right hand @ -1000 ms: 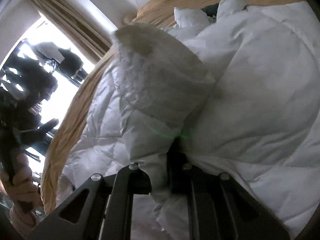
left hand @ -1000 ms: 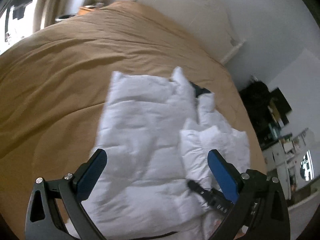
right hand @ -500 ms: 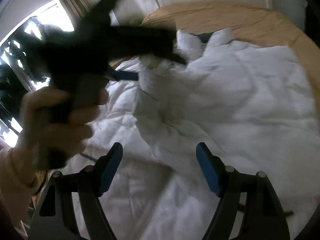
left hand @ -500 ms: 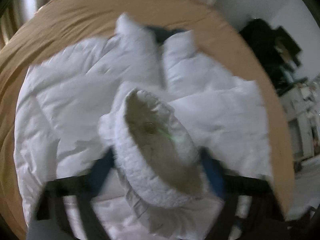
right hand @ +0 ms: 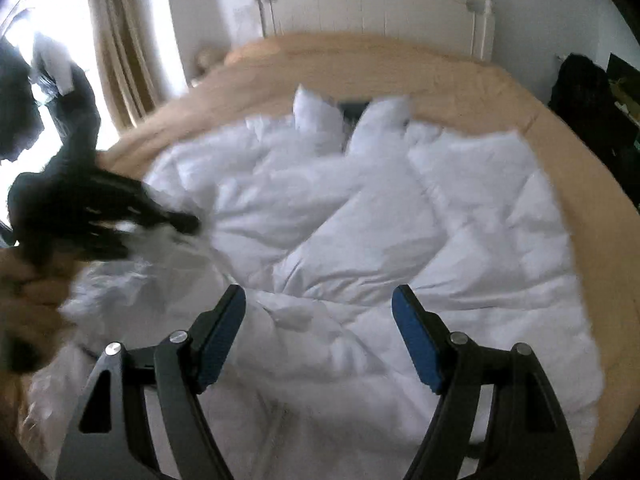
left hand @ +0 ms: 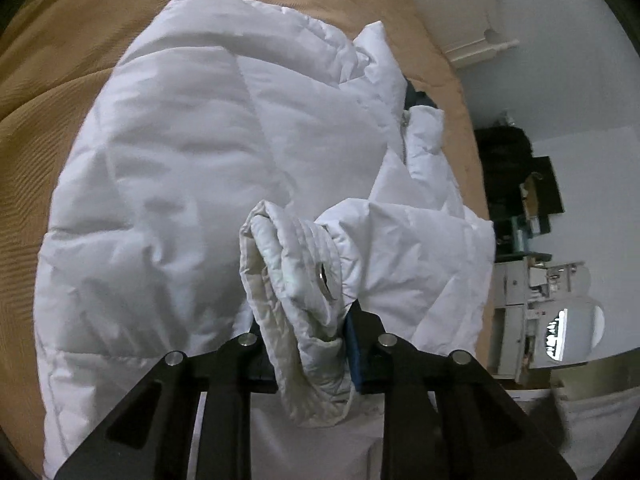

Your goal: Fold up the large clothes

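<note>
Item: one white quilted puffer jacket (left hand: 180, 168), padded in stitched panels, spread front-up across the tan ribbed bedspread (left hand: 48, 64). It fills the centre of both views, collar toward the top of the frame. A dark lining shows in the collar opening (right hand: 354, 110). One sleeve is doubled over the body; its off-white, ribbed-stitched cuff (left hand: 296, 288) stands in the lower centre of the left wrist view.

Count: one jacket, one bed, one white headboard (right hand: 372, 4) at upper centre of the right wrist view, two grippers, one hand (right hand: 28, 292) at the left edge of that view.

Tools: the left gripper (left hand: 308, 344) has the cuff bunched between its blue pads, the jaws closing on it. The right gripper (right hand: 318, 336) stands spread wide above the jacket, with nothing between its pads.

Change: a second ago the right gripper was clamped on this sleeve and the left one stood wide apart over the jacket. Now the sleeve has passed to the left gripper.
</note>
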Available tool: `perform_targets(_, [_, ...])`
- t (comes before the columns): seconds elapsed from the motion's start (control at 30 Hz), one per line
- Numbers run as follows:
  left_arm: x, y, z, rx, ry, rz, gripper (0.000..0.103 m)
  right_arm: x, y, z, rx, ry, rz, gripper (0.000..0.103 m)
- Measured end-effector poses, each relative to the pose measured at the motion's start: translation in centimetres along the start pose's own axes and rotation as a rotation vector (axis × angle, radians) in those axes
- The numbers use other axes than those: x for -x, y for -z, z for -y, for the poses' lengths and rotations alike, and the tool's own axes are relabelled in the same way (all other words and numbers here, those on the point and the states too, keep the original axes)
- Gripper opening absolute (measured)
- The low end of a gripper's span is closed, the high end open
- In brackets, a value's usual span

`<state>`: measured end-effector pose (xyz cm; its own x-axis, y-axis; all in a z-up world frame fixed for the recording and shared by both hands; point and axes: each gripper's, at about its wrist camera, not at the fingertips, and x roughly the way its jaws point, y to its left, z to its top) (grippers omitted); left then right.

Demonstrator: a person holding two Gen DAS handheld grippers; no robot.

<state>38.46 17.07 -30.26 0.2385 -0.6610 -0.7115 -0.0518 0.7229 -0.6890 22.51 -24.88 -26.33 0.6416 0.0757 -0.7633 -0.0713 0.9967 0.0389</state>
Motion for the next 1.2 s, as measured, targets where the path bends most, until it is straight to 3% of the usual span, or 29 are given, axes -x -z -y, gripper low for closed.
perform_targets(0.07, [0.7, 0.0, -0.3, -0.005, 0.013, -0.018, 0.026, -3.1, 0.5, -0.6, 0.019, 0.035, -0.080, 0.078])
perform_targets(0.17, [4.0, -0.1, -0.6, -0.047, -0.052, 0.038, 0.028, -4.5, 0.7, -1.1, 0.058, 0.064, -0.078, 0.082])
perform_targets(0.23, [7.3, -0.4, -0.4, -0.077, -0.191, 0.137, 0.036, -4.7, 0.5, -0.5, 0.044, 0.051, -0.089, 0.084])
perform_targets(0.27, [8.7, -0.4, -0.2, -0.075, -0.230, 0.186, 0.047, -4.6, 0.5, -0.2, 0.035, 0.041, -0.089, 0.084])
perform_targets(0.3, [9.8, -0.3, 0.1, -0.075, -0.231, 0.214, 0.059, -4.5, 0.5, 0.2, 0.028, 0.030, -0.087, 0.084])
perform_targets(0.37, [10.5, 0.4, 2.1, -0.120, -0.200, 0.219, 0.065, -4.4, 0.7, 0.5, 0.028, 0.028, -0.082, 0.085])
perform_targets(0.5, [7.6, 2.7, 7.0, -0.246, -0.098, 0.166, 0.078, -4.1, 0.8, 0.3, 0.037, 0.035, -0.081, 0.085])
perform_targets(0.57, [5.1, 3.7, 8.1, -0.293, -0.092, 0.125, 0.078, -3.5, 0.8, 0.8, 0.035, 0.023, -0.086, 0.085])
perform_targets(0.73, [-0.6, 5.2, 5.9, -0.346, -0.273, 0.051, 0.078, -0.7, 1.5, 3.2, 0.008, -0.042, -0.118, 0.085])
perform_targets(0.83, [-1.0, 6.1, 4.8, -0.424, -0.320, 0.082, 0.075, 1.8, 2.1, 5.7, -0.022, -0.097, -0.135, 0.085])
perform_targets(0.93, [-1.3, 7.0, 5.3, -0.495, -0.402, 0.103, 0.077, 4.2, 1.1, 8.2, -0.036, -0.070, -0.107, 0.084])
perform_targets(1.0, [-1.6, 7.2, 4.8, -0.499, -0.478, 0.114, 0.095, 5.3, -0.8, 10.1, -0.054, -0.057, -0.055, 0.085])
perform_targets(1.03, [-1.9, 7.2, 4.3, -0.483, -0.503, 0.115, 0.097, 5.4, -1.9, 10.9, -0.060, -0.045, -0.036, 0.085])
perform_targets(1.1, [-1.7, 7.1, 3.6, -0.464, -0.471, 0.122, 0.096, 4.0, -4.5, 12.7, -0.086, -0.002, -0.031, 0.085])
perform_targets(1.2, [-1.9, 7.1, 3.7, -0.476, -0.489, 0.117, 0.097, -0.8, -7.6, 15.3, -0.148, 0.015, -0.093, 0.085])
